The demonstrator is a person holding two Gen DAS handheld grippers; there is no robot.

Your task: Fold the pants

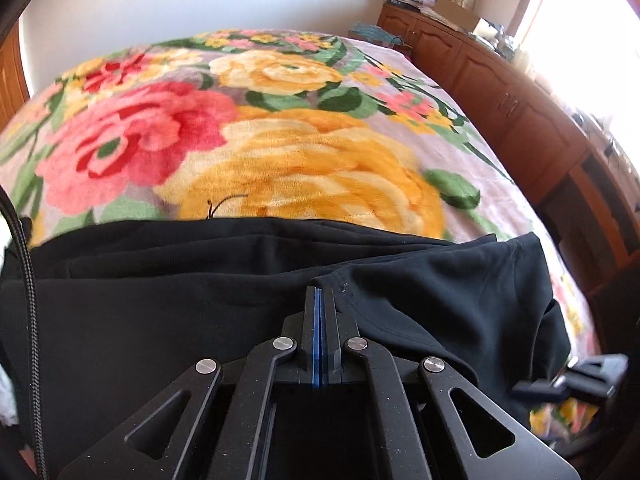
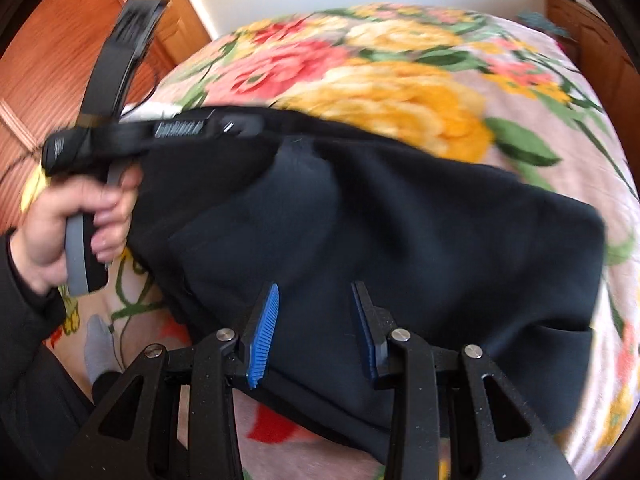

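Observation:
Black pants (image 1: 160,300) lie bunched on a floral blanket (image 1: 280,140), spread across the near part of the bed. My left gripper (image 1: 319,292) is shut, its blue pads pressed together on a puckered hem fold of the pants. From the right wrist view the left gripper (image 2: 252,124) sits at the pants' (image 2: 400,220) upper left corner, held by a hand (image 2: 80,208). My right gripper (image 2: 315,288) hangs open above the near edge of the pants, with cloth below the blue pads (image 2: 264,328) but not pinched. It shows blurred at the right edge as the right gripper (image 1: 536,386).
A long wooden cabinet (image 1: 500,92) with clutter on top runs along the bed's right side. A wooden door (image 2: 60,60) stands to the left. A foot in a grey sock (image 2: 98,352) is on the floor by the bed. A black cable (image 1: 24,280) hangs at the left.

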